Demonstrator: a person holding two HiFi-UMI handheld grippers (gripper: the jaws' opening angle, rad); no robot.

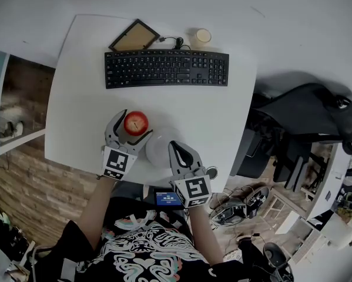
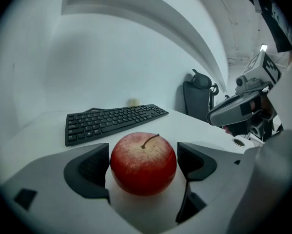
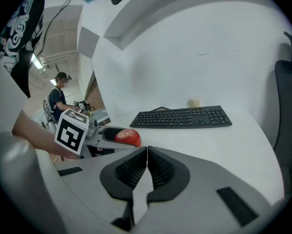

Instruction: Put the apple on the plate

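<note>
A red apple (image 1: 136, 122) stands stem-up on the white table, just left of a white plate (image 1: 155, 150). My left gripper (image 1: 134, 126) is open wide, with one jaw on each side of the apple (image 2: 143, 160). In the left gripper view the dark pads (image 2: 92, 167) sit close beside the apple with thin gaps. My right gripper (image 1: 176, 150) is shut and empty, with its tips over the plate's near right part. The right gripper view shows its pads (image 3: 158, 168) pressed together, and the apple (image 3: 128, 137) with the left gripper (image 3: 114, 134) at its left.
A black keyboard (image 1: 166, 68) lies across the far part of the table, with a brown picture frame (image 1: 134, 37) and a pale cup (image 1: 200, 37) behind it. A small metal ring (image 1: 211, 172) lies near the front right edge. A black chair (image 1: 305, 119) stands at the right.
</note>
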